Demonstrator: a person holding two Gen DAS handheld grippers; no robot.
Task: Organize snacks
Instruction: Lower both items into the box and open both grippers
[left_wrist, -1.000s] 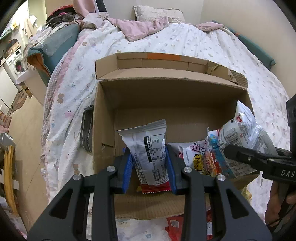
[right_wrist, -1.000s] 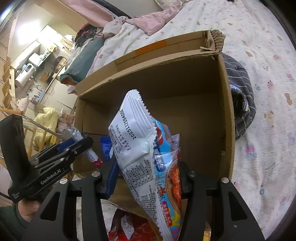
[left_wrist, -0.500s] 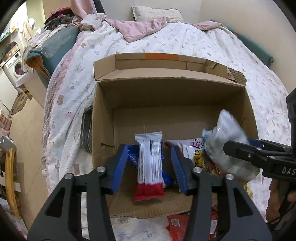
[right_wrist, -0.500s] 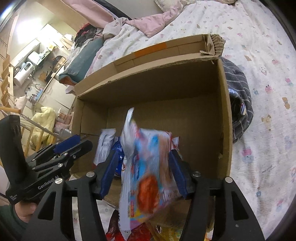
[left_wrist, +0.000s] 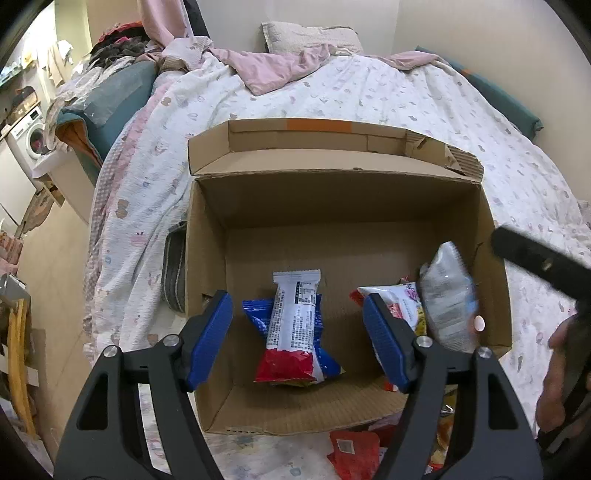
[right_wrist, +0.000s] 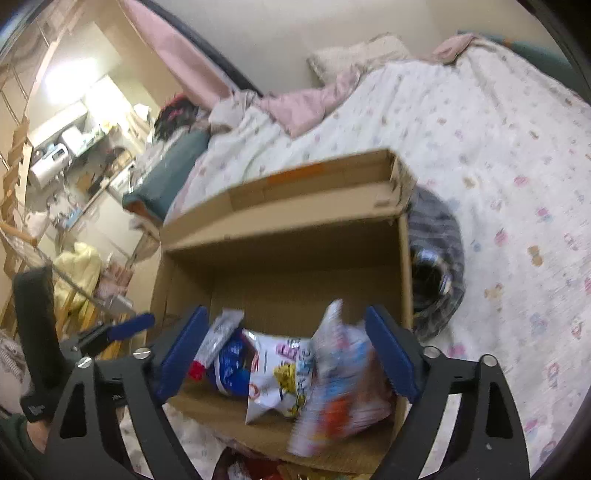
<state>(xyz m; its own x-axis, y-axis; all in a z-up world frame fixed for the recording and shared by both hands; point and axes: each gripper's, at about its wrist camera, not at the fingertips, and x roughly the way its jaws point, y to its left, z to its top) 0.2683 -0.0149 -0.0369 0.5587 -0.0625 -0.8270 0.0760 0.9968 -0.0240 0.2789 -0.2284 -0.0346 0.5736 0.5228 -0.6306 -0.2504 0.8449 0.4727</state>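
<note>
Cardboard box (left_wrist: 207, 258) holds the white-red packet (left_wrist: 293, 325) — between left gripper's (left_wrist: 297, 339) spread, empty fingers.

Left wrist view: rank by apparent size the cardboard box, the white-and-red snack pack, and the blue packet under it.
1. cardboard box
2. white-and-red snack pack
3. blue packet, though it is mostly covered, so its true size is unsure.

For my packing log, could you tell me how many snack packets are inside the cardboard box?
4: a white-and-red packet lying on a blue packet left of centre, a white printed bag beside it, and a silvery bag by the right wall. More may be hidden underneath.
</note>
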